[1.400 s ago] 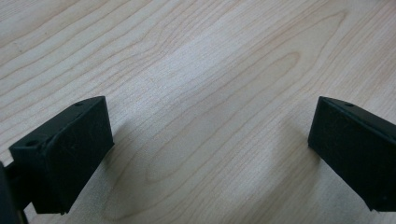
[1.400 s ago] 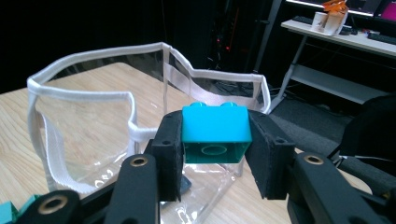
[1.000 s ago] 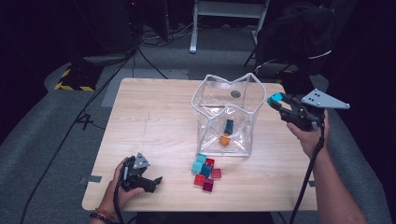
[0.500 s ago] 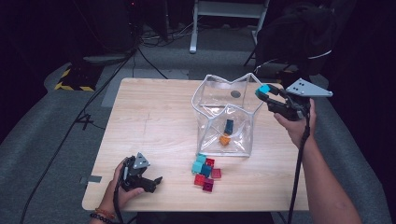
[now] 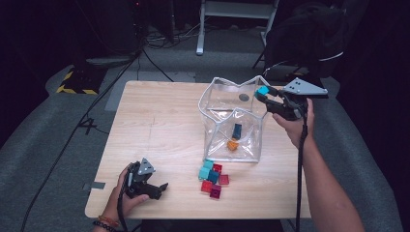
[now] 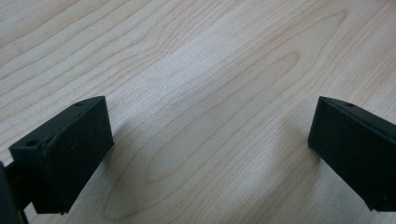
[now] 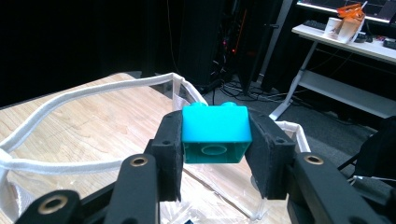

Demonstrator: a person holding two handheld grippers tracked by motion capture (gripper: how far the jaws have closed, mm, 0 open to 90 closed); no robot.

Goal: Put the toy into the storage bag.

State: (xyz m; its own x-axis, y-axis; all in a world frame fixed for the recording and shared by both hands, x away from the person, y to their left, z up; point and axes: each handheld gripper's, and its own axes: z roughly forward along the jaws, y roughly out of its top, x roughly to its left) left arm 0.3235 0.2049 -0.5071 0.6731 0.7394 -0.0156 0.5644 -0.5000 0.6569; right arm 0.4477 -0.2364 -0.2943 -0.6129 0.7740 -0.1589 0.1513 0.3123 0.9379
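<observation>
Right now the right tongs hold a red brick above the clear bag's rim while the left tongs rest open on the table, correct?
Not quite: the brick in the right tongs is teal, not red, as the right gripper view shows. The rest holds: it is above the clear bag, and the left tongs rest open on the table.

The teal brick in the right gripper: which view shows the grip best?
The right gripper view: the teal brick sits close up, clamped on both sides by the right gripper. The high view shows it small, at the clear bag's rim. The left gripper view faces table wood.
</observation>
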